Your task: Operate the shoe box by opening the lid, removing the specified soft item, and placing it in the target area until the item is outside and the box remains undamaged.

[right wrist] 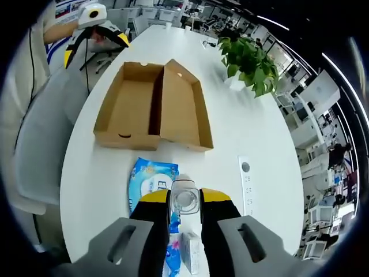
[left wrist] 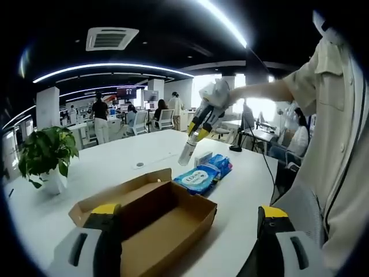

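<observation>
Closest up: left tongs (left wrist: 189, 210), spread wide and gripping nothing, hanging just over the near end of the shoe box (left wrist: 167, 231). Under it all, big white worktop (left wrist: 115, 153). On that, brown shoe box with its lid flipped right open and lying flat beside the tray. Nothing inside. No rips or dents to spot. Off to one side, green plant (left wrist: 46, 153) in a white pot, well apart from the box. Next in size, soft blue pack (right wrist: 153, 182), lying flat on the worktop just beside the box and fully outside it. Up above the pack, right tongs (right wrist: 184, 197), squeezed tight on a small clear bottle (right wrist: 185, 199) and holding it in the air, not touching the worktop. Smallest, little white carton (right wrist: 190, 251) just beside the blue pack. Looks like the late part of the job: lid open, soft thing out. Next, most likely: lower the bottle gently onto a bare spot near the pack, keep it upright, then let go slowly. Keep the left tongs off the box walls so nothing bends.
</observation>
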